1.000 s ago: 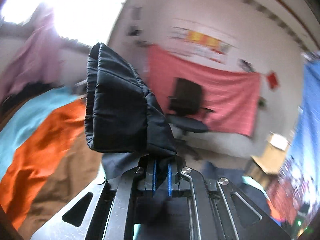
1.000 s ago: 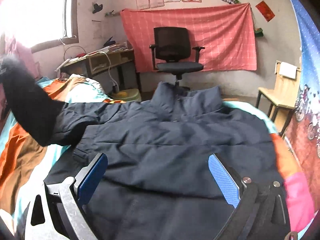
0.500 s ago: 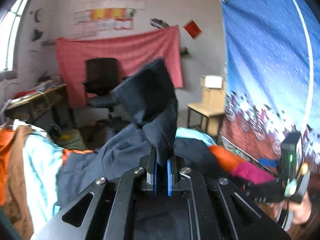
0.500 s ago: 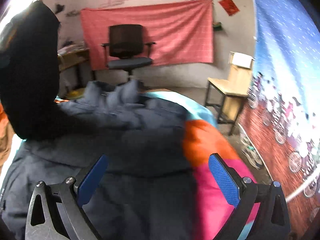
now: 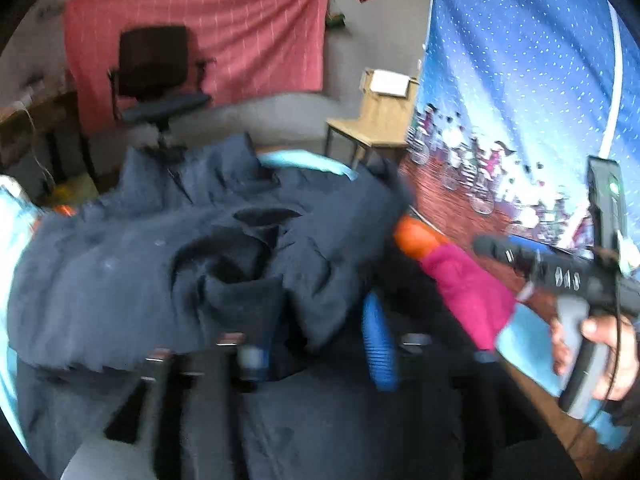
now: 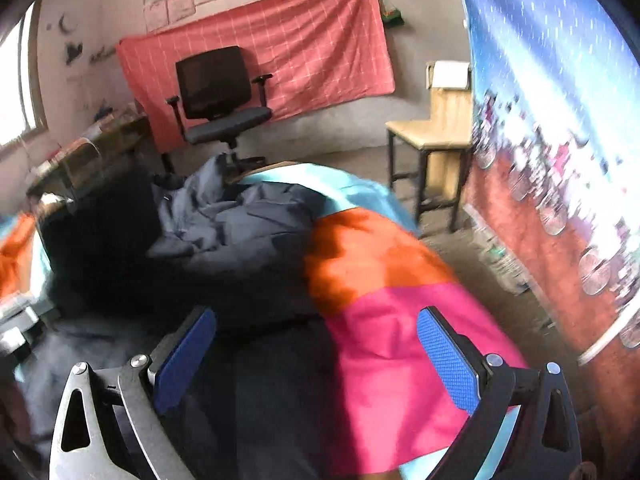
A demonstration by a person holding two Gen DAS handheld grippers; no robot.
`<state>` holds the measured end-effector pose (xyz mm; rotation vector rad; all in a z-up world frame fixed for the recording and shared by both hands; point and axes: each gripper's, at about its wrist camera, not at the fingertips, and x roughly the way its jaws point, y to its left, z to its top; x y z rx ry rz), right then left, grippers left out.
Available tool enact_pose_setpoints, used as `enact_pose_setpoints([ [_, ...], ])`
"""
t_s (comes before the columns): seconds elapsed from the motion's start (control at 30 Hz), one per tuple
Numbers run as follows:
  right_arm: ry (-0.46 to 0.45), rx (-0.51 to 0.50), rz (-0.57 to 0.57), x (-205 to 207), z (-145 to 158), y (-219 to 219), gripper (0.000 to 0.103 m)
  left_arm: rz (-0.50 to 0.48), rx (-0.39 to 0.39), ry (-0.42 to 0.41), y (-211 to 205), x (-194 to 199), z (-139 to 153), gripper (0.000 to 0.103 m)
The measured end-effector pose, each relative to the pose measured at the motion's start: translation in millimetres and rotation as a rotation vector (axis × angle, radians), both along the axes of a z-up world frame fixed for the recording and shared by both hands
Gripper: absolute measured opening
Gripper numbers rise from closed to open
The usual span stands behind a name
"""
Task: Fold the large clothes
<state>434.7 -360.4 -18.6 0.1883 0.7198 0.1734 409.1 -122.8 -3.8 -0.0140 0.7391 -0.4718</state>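
The left gripper (image 5: 316,344) sits low over the dark navy jacket (image 5: 168,264), its jaws opening; a fold of the jacket's fabric lies loosely between the blue fingers (image 5: 378,346), no longer pinched. The right gripper (image 6: 316,364) hangs spread wide with nothing between its fingers (image 6: 448,364), above the jacket's edge, gripped by a hand (image 5: 600,340) at the right of the left view. The jacket lies rumpled across a bed (image 6: 392,340) covered in pink, orange and light-blue patches, its collar at the far end. Beyond the jacket stands a black office chair (image 6: 220,96) before a red checked cloth (image 6: 320,48) hung on the wall. Right of the jacket a wooden chair (image 6: 436,136) stands beside a blue printed hanging (image 6: 560,120). Left of the jacket, a cluttered table (image 6: 92,148) sits under a bright window (image 6: 16,92).
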Motion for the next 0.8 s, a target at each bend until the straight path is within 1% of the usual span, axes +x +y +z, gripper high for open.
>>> enact_pose_setpoints([
  [0.03,0.009,0.041,-0.004,2.4,1.2,-2.3,0.102,-0.007,-0.022,0.014,4.7,0.3,5.2,0.065],
  [0.1,0.026,0.141,-0.013,6.3,3.6,-8.5,0.102,-0.023,-0.073,0.033,9.2,-1.7,5.0,0.066],
  [0.17,0.065,0.276,-0.002,14.6,2.1,-14.2,0.102,-0.018,-0.090,0.061,15.5,-5.2,4.2,0.067],
  [0.23,0.108,0.379,0.008,21.0,-3.0,-16.2,0.102,-0.006,-0.096,0.073,23.2,-9.8,6.9,0.067],
  [0.27,0.135,0.413,0.016,23.9,-6.7,-15.2,0.102,0.009,-0.082,0.065,29.9,-14.8,8.1,0.067],
  [0.3,0.167,0.432,0.024,27.0,-12.5,-11.2,0.102,0.029,-0.070,0.052,36.8,-19.4,9.3,0.067],
  [0.37,0.197,0.448,0.040,29.0,-19.0,-4.2,0.102,0.082,-0.049,0.041,53.1,-25.6,13.1,0.067],
  [0.47,0.251,0.463,0.100,27.6,-34.5,15.8,0.101,0.204,-0.006,0.025,88.7,-32.5,15.3,0.067],
  [0.5,0.271,0.463,0.121,27.2,-39.7,23.5,0.096,0.266,0.009,0.017,106.9,-33.2,17.3,0.067],
  [0.53,0.287,0.460,0.135,26.3,-43.6,29.9,0.093,0.303,0.012,0.013,118.5,-34.2,17.0,0.067],
  [0.57,0.310,0.457,0.148,25.9,-48.7,37.2,0.083,0.351,0.004,0.009,135.5,-35.2,18.2,0.067],
  [0.6,0.341,0.463,0.164,26.5,-54.9,44.8,0.062,0.397,-0.017,0.005,155.2,-36.1,19.5,0.067],
  [0.63,0.369,0.473,0.176,27.1,-60.7,50.9,0.051,0.440,-0.033,-0.002,172.9,-37.3,20.1,0.067],
  [0.7,0.395,0.485,0.163,28.5,-64.4,56.5,0.024,0.523,-0.027,-0.007,201.5,-37.6,20.4,0.067],
  [0.73,0.393,0.490,0.154,29.4,-63.1,56.5,0.018,0.551,-0.026,-0.004,212.7,-37.2,20.0,0.067],
  [0.77,0.385,0.487,0.151,30.0,-59.5,55.7,0.010,0.571,-0.027,0.000,222.2,-36.6,19.8,0.067],
  [0.8,0.366,0.491,0.153,30.9,-54.3,53.7,0.007,0.591,-0.026,0.001,230.0,-36.3,20.5,0.067],
])
